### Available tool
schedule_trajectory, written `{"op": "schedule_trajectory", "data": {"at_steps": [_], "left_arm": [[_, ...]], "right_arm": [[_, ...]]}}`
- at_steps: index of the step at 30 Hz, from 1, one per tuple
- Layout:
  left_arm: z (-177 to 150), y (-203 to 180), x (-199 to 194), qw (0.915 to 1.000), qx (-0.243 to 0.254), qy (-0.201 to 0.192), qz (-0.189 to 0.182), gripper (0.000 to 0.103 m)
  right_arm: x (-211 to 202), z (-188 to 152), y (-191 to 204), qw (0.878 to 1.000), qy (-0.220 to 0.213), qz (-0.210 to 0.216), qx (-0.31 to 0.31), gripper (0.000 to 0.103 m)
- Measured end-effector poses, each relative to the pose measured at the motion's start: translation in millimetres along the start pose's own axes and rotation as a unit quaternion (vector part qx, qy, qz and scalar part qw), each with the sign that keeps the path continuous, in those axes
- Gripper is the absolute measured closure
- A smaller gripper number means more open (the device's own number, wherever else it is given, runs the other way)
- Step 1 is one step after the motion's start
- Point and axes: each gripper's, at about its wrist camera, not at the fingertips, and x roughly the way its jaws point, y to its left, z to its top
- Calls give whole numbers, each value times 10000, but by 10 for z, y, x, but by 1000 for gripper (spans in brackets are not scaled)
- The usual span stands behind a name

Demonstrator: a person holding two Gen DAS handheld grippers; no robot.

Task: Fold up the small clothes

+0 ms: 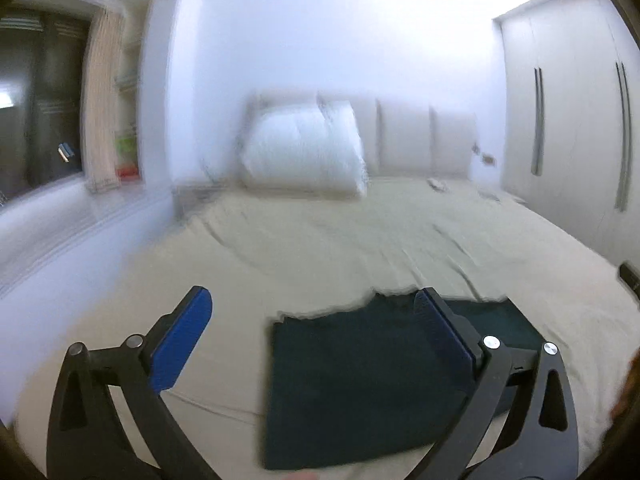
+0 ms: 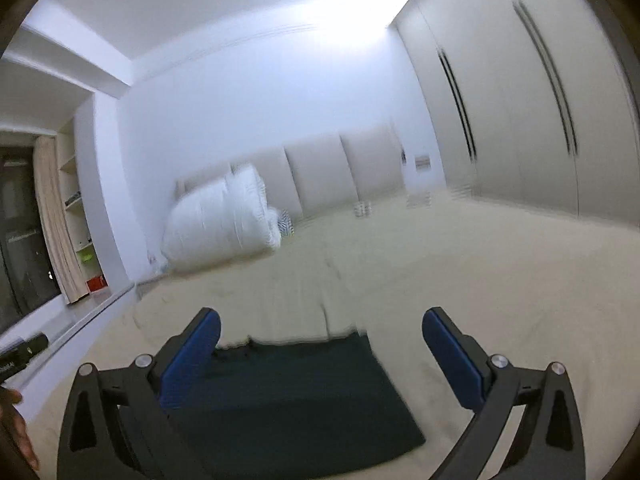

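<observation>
Left wrist view, left claw (image 1: 316,320): its blue-padded fingers (image 1: 180,340) are standing wide apart, gripping nothing, hanging above the bed.
Left wrist view, garment: a dark green folded cloth (image 1: 360,384) is lying flat on the beige bed sheet (image 1: 320,248), mostly under the claw's right finger and toward the lower right of the picture; its far edge is looking uneven, its left edge straight.
Left wrist view, seen only here: a dark window (image 1: 40,104) is filling the far left, showing a reflection of the blue claw; a dark object (image 1: 630,276) is poking in at the right rim.
Left wrist view, background: a white folded duvet (image 1: 304,152) is leaning against the padded headboard (image 1: 420,140); wardrobe doors (image 1: 572,120) are standing at right.

Right wrist view, right claw (image 2: 320,340): its fingers (image 2: 452,356) are also spread wide and holding nothing.
Right wrist view, garment: the same dark green cloth (image 2: 304,400) is lying between and below the fingers, shifted left, a tidy rectangle with blurred edges.
Right wrist view, seen only here: shelves (image 2: 76,208) beside a curtain (image 2: 52,216), a red item (image 2: 97,283) low on them, and part of a hand (image 2: 16,436) at the lower left rim.
Right wrist view, sharpness: the whole room is smearing with motion blur.
</observation>
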Motion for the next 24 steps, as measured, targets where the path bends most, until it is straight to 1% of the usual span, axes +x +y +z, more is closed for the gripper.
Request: {"op": "schedule_trajectory", "data": {"at_steps": [1,3,4,6,8,10,13,18,24], "left_arm": [[39,-21,-93,9998,48,-3,175,0],[132,-69,-229,9987,93,257,440,0],[161,-76,-283,9984,79,315,466,0],[217,-77,-427,9984,-25,310,469,0],[239,-65,-499,9980,-144,437,435,0],[223,-44,-568,9966,-307,711,288,0],[128,-14,-666,9935,-435,1037,176,0],[-116,-42,-687,9859,-584,1566,89,0],[-438,-114,-577,9805,-512,1891,171,0]], "right_arm": [[-82,71,66,10000,-6,66,-27,0],[-227,204,193,9996,31,290,-44,0],[-300,258,245,9992,13,385,-70,0],[-433,344,333,9986,-71,504,-161,0],[-558,410,398,9980,-64,578,-255,0],[-504,408,486,9978,191,513,-369,0],[-536,379,570,9966,559,320,-519,0],[-566,215,535,9927,1099,225,-443,0],[-535,-47,567,9868,1487,185,-613,0]]}}
